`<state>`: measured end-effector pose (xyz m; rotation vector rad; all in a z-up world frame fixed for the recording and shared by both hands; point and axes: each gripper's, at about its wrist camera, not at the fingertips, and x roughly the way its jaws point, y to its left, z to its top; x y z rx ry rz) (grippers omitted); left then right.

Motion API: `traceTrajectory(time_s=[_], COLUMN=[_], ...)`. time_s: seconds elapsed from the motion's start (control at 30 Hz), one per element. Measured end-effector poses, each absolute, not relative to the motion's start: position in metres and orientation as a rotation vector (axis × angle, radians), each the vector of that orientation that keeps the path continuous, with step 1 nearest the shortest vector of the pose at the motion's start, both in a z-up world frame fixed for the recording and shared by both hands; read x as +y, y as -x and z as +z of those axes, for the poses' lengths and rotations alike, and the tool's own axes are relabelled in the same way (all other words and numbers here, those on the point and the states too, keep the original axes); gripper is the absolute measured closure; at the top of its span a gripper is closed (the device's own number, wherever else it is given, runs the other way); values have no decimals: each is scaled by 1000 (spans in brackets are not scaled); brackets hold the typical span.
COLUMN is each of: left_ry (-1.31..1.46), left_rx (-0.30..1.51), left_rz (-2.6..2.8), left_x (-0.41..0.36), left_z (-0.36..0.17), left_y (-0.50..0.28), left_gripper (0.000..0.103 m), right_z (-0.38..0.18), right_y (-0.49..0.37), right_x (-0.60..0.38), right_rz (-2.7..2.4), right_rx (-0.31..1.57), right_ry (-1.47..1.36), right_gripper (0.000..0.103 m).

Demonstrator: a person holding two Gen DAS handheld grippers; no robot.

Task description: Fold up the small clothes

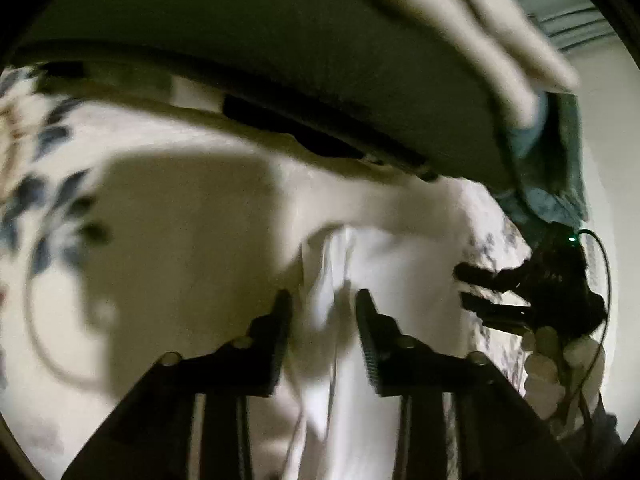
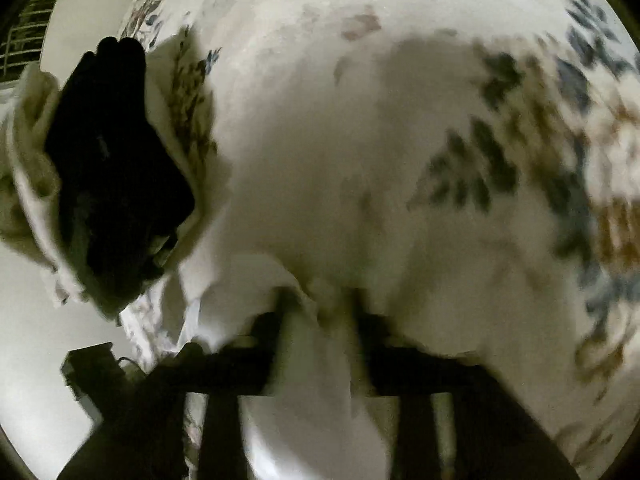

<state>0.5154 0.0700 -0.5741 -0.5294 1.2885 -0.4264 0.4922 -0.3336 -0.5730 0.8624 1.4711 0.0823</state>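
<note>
I see no container in either view; the white garment (image 1: 328, 320) lies bunched on a floral bedsheet (image 1: 48, 184). A gathered ridge of it runs up between the fingers of my left gripper (image 1: 323, 300); the picture is smeared and I cannot tell whether the pads press on it. My right gripper (image 2: 320, 312) has a fold of the same white cloth filling the gap between its fingers, so it looks clenched on the garment, though blur softens this. In the left view the right gripper (image 1: 532, 292) sits near the sheet's right edge. A dark headboard (image 1: 240, 40) bounds the far side. Open sheet spreads to the left.
</note>
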Motion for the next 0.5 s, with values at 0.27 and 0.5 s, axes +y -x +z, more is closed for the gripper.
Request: traceTrajectory(time_s=[0.27,0.5], left_ry=[506,497], left_rx=[1347,1459], left_rz=[-378,-255], left_x=[115,129], left_z=[-525,-522], left_y=[-365,-199], left_gripper=[52,52], right_z=[-547,-548], right_y=[-351,-186], right_x=[-334,-305], right_rz=[137,161], right_rx=[1619,1754], right_ry=[-839,-790], right_gripper=[41,41])
